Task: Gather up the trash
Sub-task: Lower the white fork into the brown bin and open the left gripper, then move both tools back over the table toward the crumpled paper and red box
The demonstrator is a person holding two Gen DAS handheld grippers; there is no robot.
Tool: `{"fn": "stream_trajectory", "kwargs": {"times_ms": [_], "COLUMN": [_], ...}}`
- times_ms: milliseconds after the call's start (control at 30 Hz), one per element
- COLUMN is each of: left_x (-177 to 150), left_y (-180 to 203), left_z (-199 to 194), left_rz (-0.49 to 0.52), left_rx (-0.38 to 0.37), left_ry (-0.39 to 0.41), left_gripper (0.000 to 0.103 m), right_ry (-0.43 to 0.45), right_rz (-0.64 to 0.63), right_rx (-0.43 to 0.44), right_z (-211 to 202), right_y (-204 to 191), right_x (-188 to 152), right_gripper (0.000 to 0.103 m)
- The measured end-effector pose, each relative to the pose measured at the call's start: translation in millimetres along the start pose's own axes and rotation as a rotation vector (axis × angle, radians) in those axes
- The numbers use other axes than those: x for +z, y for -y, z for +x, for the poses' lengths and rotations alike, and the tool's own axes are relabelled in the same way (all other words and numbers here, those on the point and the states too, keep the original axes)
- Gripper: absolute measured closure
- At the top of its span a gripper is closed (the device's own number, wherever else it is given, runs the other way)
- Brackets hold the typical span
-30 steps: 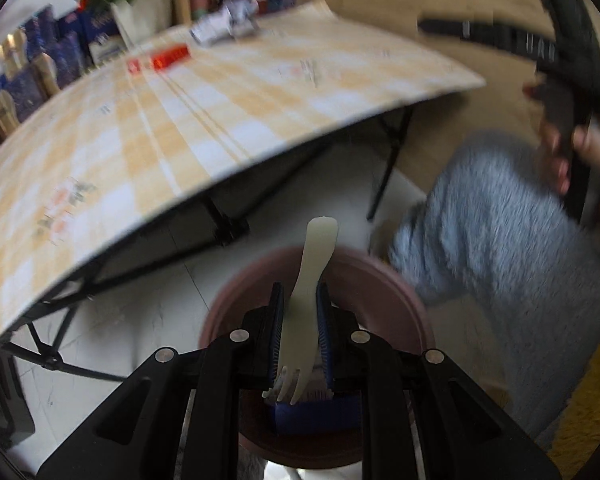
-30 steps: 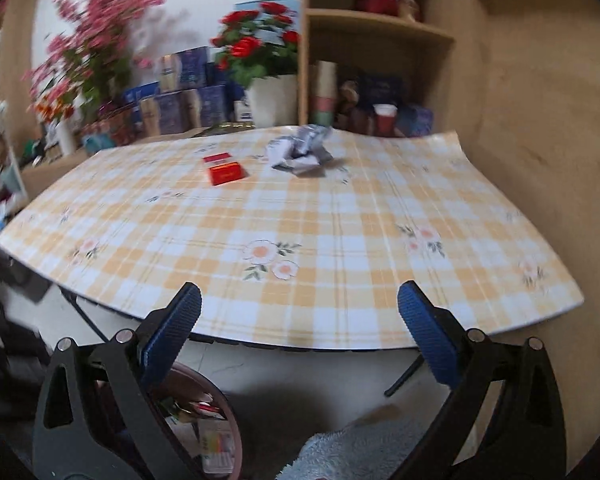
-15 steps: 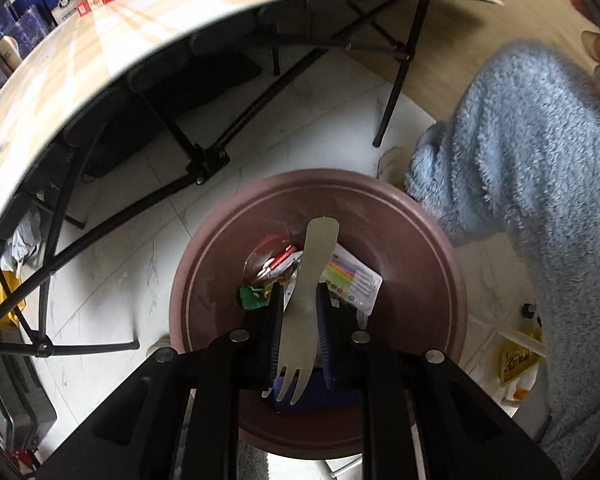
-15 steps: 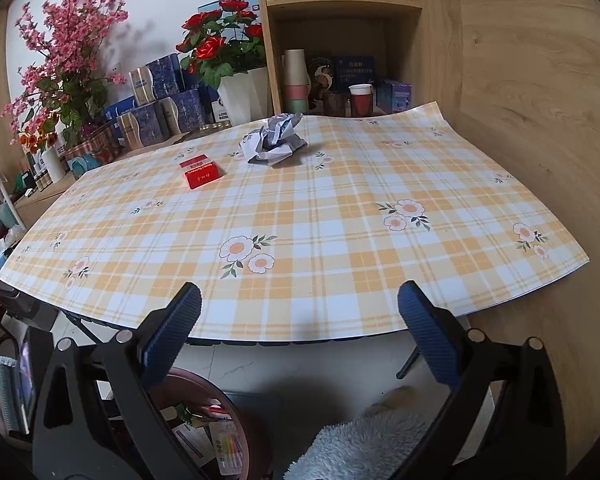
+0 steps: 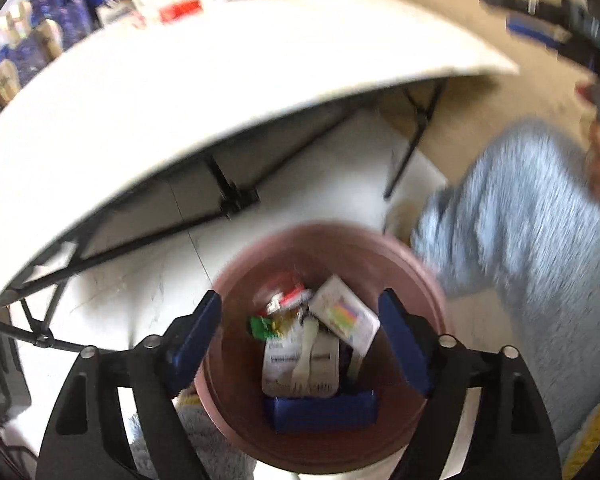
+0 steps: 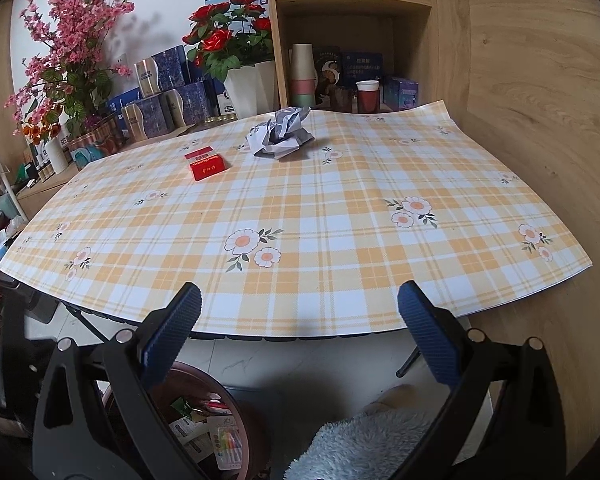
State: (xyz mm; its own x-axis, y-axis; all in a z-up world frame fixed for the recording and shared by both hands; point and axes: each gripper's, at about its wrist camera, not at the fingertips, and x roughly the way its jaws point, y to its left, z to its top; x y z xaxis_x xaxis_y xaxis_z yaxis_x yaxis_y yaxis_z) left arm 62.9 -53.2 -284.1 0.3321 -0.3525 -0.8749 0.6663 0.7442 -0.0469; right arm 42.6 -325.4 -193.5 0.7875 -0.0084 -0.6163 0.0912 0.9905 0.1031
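Note:
My left gripper (image 5: 300,332) is open and empty above the brown trash bin (image 5: 236,364) on the floor. A pale plastic fork (image 5: 305,354) lies in the bin on wrappers and packets. My right gripper (image 6: 300,332) is open and empty in front of the table's near edge. On the plaid tablecloth (image 6: 340,216) lie a red cigarette box (image 6: 207,167) and a crumpled paper ball (image 6: 282,136), both far from the gripper. The bin also shows in the right wrist view (image 6: 256,432), low left.
Black folding table legs (image 5: 228,192) stand beside the bin. My fluffy blue-grey sleeve (image 5: 520,220) is right of the bin. Flower vases (image 6: 244,92), boxes and a wooden shelf (image 6: 352,0) line the table's far side. A wooden wall (image 6: 540,120) is at the right.
My left gripper has opened and let go of the fork, which now lies in the bin. The left view has tilted up. The right gripper has moved a little closer to the table.

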Motion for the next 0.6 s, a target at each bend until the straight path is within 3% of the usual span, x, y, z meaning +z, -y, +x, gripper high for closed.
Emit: {"fn": "stream_trajectory", "kwargs": {"times_ms": [267, 600], "left_x": [3.2, 2.6], "left_y": [-18.9, -49.6], "left_z": [-53.6, -91.7], "left_rz": [-0.124, -0.313], "left_rx": [0.040, 0.046], "left_ry": [0.255, 0.457], "left_gripper": [0.012, 0.007], "right_ry": [-0.008, -0.011], "right_rz": [-0.011, -0.025], "right_rx": [-0.003, -0.008], "right_z": [2.9, 3.2], "right_y": [-2.6, -5.7], "right_x": [0.7, 0.9], "right_gripper": [0.006, 0.006]}}
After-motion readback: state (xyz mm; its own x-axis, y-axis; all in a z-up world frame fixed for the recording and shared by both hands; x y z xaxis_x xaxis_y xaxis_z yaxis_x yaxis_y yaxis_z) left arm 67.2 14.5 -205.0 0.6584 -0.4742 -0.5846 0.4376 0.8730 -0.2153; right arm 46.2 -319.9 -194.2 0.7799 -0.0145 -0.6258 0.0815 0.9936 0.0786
